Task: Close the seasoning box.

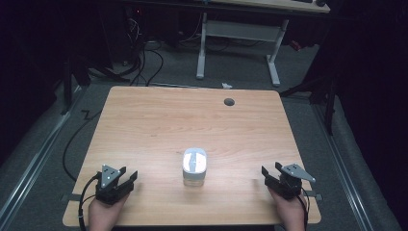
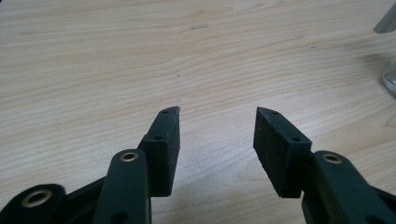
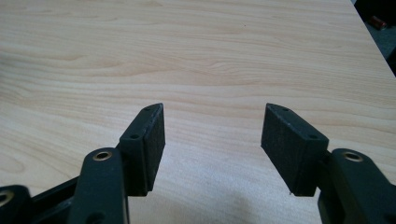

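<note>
Surface: one wooden table (image 1: 159, 120), light grain, rounded corners, with one dark round grommet hole (image 1: 229, 101) near its far edge. The top is bare apart from a single item.

Room: dim all round. Grey carpeted floor (image 1: 231, 72) beyond the table. One white-legged desk frame (image 1: 238, 33) stands at the back, two upright legs on flat feet. Black cables (image 1: 144, 62) lie tangled on the floor at back left, and one more cable trails along the table's left side. A small white scrap (image 1: 226, 85) lies on the floor just past the far edge.

Count of things on the table: one jar (image 1: 194, 167), clear-walled with a white lid, upright, near the front edge and roughly midway between the two grippers, well apart from each. Its glassy edge shows at the right border of the left gripper view (image 2: 390, 77).

Count of grippers: two, each held in one hand.

Left gripper (image 1: 126, 178): low over the front left corner of the table, jaws spread wide, nothing between them. In the left gripper view its pads (image 2: 166, 149) stand apart over bare wood.

Right gripper (image 1: 270, 170): low over the front right corner, jaws likewise spread, released, holding nothing. The right gripper view shows its pads (image 3: 149, 144) parted over bare wood, with the table's right edge and dark floor at the upper right.

Grey three-cornered plates: two, one atop each gripper.
</note>
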A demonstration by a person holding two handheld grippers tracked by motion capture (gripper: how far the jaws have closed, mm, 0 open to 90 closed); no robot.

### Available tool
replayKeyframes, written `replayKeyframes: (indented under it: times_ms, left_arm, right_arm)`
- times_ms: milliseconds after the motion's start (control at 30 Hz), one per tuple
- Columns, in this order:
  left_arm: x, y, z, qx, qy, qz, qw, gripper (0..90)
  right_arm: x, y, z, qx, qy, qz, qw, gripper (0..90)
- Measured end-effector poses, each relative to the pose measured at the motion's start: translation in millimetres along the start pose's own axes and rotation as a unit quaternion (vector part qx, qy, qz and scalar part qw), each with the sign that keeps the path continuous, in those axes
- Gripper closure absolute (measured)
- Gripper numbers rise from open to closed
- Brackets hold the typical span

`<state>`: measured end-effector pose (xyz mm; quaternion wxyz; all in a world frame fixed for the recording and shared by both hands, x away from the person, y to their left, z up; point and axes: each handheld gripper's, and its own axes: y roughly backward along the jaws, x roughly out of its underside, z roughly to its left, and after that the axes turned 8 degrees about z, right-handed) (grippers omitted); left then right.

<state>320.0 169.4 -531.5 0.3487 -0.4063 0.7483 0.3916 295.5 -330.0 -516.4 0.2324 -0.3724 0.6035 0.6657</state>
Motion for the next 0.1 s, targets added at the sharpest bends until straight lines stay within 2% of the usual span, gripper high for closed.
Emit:
replayKeyframes:
  times_ms: [100]
  left_arm:
    - [1.3, 2.4, -2.7, 0.004, -0.005, 0.001, 1.0000, 51.4]
  right_arm:
    - [2.3, -0.8, 0.9, 0.001, 0.008, 0.000, 1.0000, 37.9]
